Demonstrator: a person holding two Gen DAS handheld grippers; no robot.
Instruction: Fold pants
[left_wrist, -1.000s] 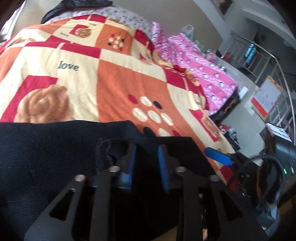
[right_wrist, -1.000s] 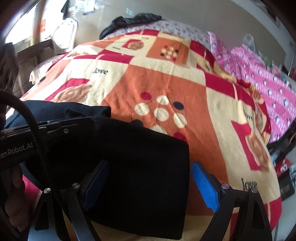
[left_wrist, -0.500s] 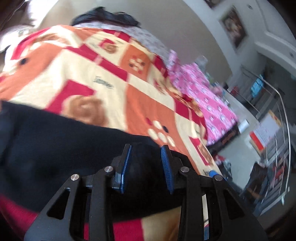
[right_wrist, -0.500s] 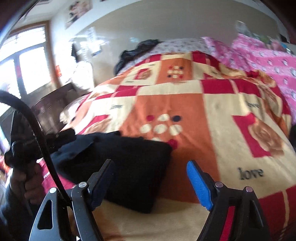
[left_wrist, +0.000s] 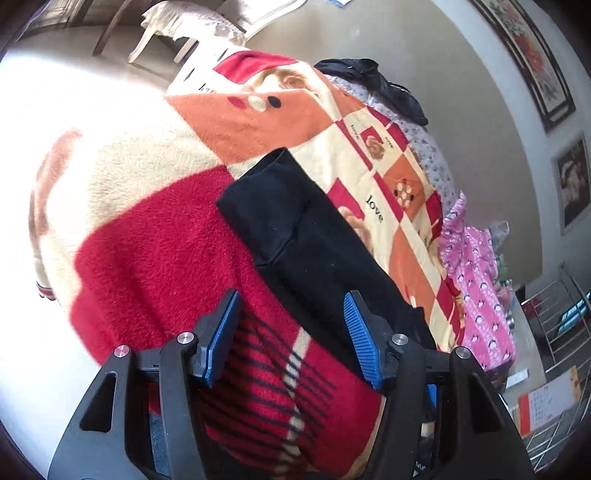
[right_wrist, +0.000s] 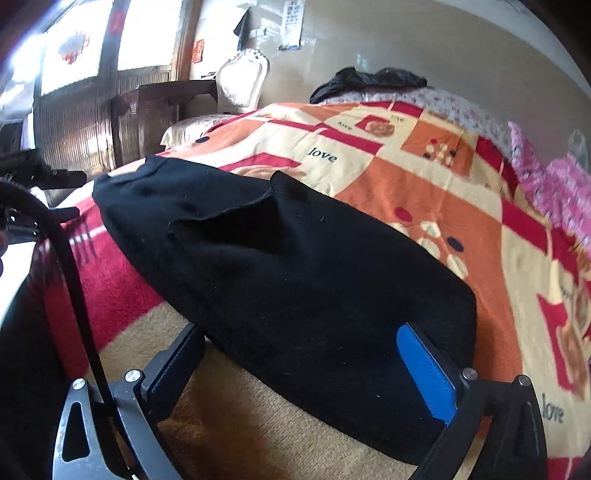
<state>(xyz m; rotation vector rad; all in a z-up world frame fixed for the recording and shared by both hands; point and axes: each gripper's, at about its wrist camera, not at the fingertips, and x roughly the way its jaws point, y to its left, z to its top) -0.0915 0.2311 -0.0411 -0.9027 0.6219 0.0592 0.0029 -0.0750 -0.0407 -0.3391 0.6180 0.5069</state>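
The black pants (right_wrist: 295, 280) lie folded in a long band on the patterned blanket; in the left wrist view the pants (left_wrist: 314, 243) run from the middle toward the lower right. My left gripper (left_wrist: 291, 332) is open and empty, above the red part of the blanket, with its right finger at the pants' near edge. My right gripper (right_wrist: 306, 365) is open wide and empty, its jaws standing either side of the pants' near end without holding it.
The bed is covered by an orange, red and cream blanket (right_wrist: 424, 177). Pink bedding (left_wrist: 476, 280) lies along its far side. A dark garment (right_wrist: 369, 81) lies at the head of the bed. A white chair (right_wrist: 240, 85) and wooden cabinet (right_wrist: 155, 114) stand beside the bed.
My left gripper has let go of the pants, opened and swung left over the red blanket edge. My right gripper stayed open and moved back close over the pants.
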